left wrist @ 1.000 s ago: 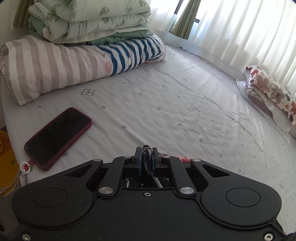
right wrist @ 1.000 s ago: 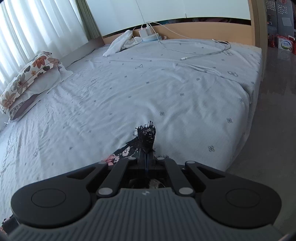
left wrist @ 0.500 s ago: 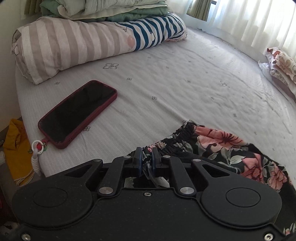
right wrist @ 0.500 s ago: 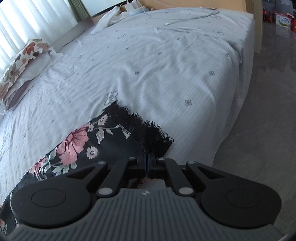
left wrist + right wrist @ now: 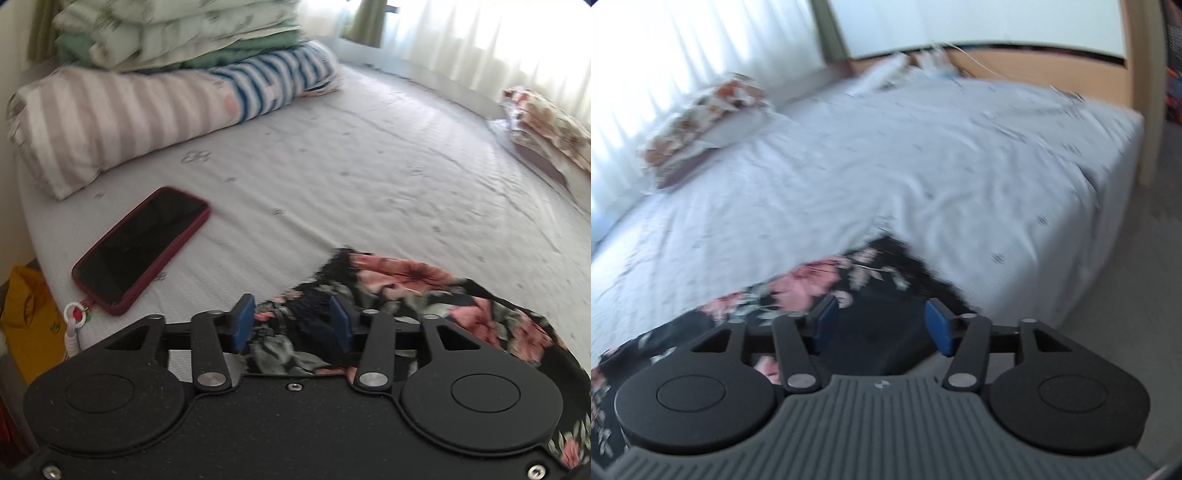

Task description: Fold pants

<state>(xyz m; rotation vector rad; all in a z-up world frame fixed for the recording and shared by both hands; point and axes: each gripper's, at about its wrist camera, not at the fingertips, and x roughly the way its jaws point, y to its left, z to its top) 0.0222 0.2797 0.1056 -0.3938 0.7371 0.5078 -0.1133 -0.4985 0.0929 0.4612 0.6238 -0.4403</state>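
Black cloth printed with pink flowers, the pants (image 5: 424, 291) lie spread along the near edge of the bed (image 5: 369, 177), their long axis running crosswise between the two hands. A dark gathered end shows in the left wrist view and a frayed black edge (image 5: 923, 266) points toward the bed's corner in the right wrist view; which end is the waistband is hard to tell through the blur.

The bed carries a pale sheet with small scattered motifs. On it, left of the pants, lies a phone (image 5: 142, 247) in a red case, screen up, with a charm hanging off the mattress edge. Behind it a striped bolster (image 5: 122, 118) bears a stack of folded quilts (image 5: 177, 33). A floral pillow (image 5: 701, 118) sits by the curtained window (image 5: 480, 33). A wooden headboard (image 5: 1034, 74) and grey floor (image 5: 1145, 258) show on the right.

The left hand-held gripper (image 5: 291, 326) is opening, its blue pads (image 5: 243, 325) apart with the gathered cloth between them, not pressed. The right hand-held gripper (image 5: 882, 326) is also opening, wider, over the pants' dark corner, its pads clear of the fabric.
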